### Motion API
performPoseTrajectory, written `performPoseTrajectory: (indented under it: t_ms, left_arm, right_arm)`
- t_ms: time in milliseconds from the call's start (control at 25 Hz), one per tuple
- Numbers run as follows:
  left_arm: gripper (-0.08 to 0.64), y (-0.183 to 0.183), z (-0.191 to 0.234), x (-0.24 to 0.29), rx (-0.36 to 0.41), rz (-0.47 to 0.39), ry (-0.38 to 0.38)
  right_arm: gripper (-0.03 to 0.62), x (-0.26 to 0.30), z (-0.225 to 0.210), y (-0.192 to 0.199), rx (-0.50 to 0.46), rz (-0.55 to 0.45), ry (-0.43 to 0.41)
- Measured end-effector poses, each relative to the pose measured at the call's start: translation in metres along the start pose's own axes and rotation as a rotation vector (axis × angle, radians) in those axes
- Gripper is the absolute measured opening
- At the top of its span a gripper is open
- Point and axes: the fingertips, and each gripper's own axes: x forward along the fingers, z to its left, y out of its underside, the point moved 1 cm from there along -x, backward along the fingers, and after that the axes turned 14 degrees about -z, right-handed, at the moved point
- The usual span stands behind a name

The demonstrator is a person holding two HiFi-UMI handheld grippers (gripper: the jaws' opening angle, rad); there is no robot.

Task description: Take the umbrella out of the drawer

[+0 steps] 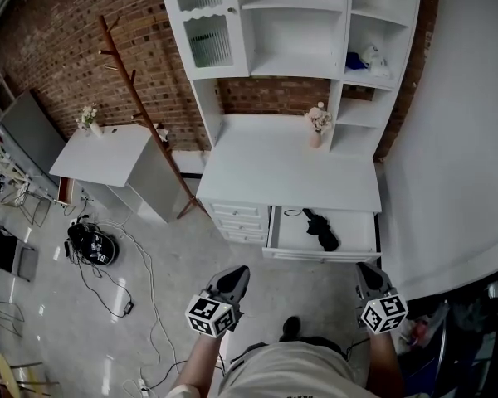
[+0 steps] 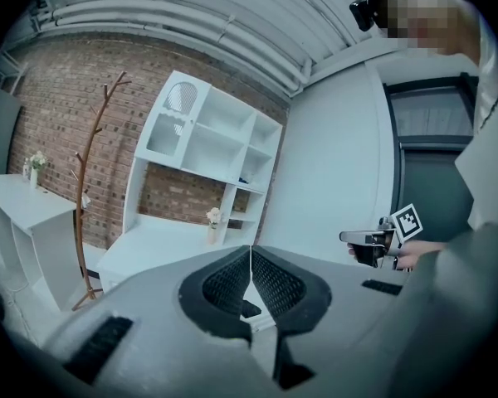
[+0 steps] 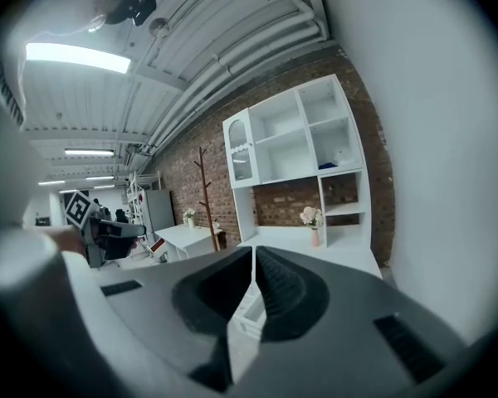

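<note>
Fingers clenched empty, left gripper [image 1: 241,269] and right gripper [image 1: 365,267] (umbrella [image 1: 322,230] well ahead, in drawer [image 1: 357,233]).

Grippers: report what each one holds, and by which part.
Nothing. The left gripper and right gripper are shut and empty; the umbrella lies in the open drawer.

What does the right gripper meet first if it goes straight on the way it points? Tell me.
Most likely the front panel of the open drawer, near its right end: the shut right gripper aims at the white desk. Nothing shows in between, though depth is hard to judge.
</note>
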Motion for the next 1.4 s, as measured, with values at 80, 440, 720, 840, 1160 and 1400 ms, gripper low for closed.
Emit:
performPoseTrajectory:
  t_ms: [80,440,720,840,1160,1400]
  left_arm:
    - [0.026,-0.003,0.000,0.009,0.004,-0.005,-0.013]
    - [0.026,0.002,0.001,0.040,0.006,-0.013,-0.065]
    - [0.026,0.000,-0.002,0.058,0.008,-0.007,-0.073]
    - [0.026,0.001,-0.004,0.064,0.006,-0.006,-0.062]
    - [0.026,0.000,0.004,0.084,0.011,-0.003,-0.041]
    - [0.025,-0.002,0.022,0.105,0.004,-0.009,-0.027]
  right_arm:
    - [0.034,0.009,-0.009,-0.002,0.002,0.002,-0.012]
    - [0.034,0.037,-0.042,0.003,0.015,0.015,-0.057]
    - [0.034,0.045,-0.055,0.002,0.024,0.015,-0.063]
    - [0.034,0.046,-0.059,0.002,0.024,0.019,-0.063]
    - [0.034,0.059,-0.071,0.005,0.029,0.021,-0.045]
    - [0.034,0.078,-0.075,0.005,0.005,0.024,-0.035]
